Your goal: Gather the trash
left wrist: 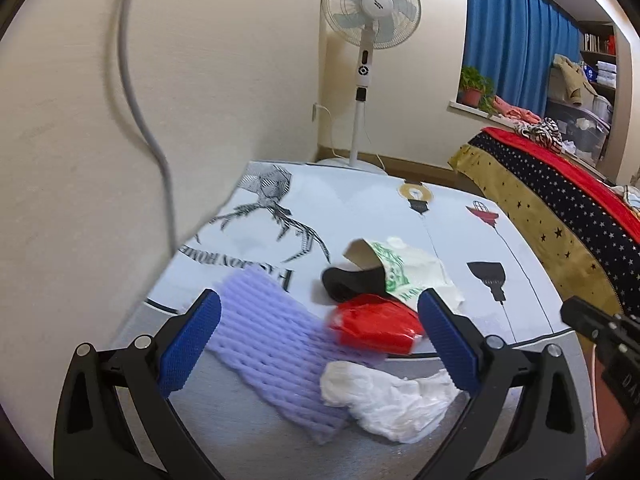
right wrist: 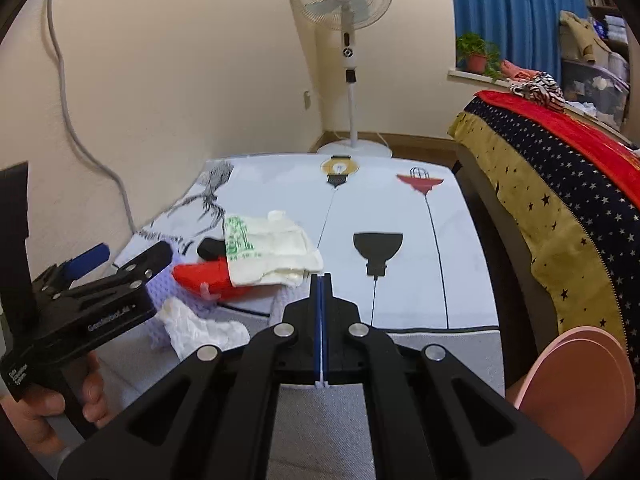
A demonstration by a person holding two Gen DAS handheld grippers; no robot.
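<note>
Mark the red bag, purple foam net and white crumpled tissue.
red bag (left wrist: 374,326), left wrist view, centre of its top.
purple foam net (left wrist: 276,352), left wrist view, middle of mesh.
white crumpled tissue (left wrist: 384,400), left wrist view, centre of wad.

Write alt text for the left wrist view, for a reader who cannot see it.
The open left gripper hovers over trash on a printed tablecloth: a purple foam net, a red wrapper, crumpled white tissue, a black piece and a white bag with green print. Behind stand a pedestal fan, blue curtains and a bed.
</note>
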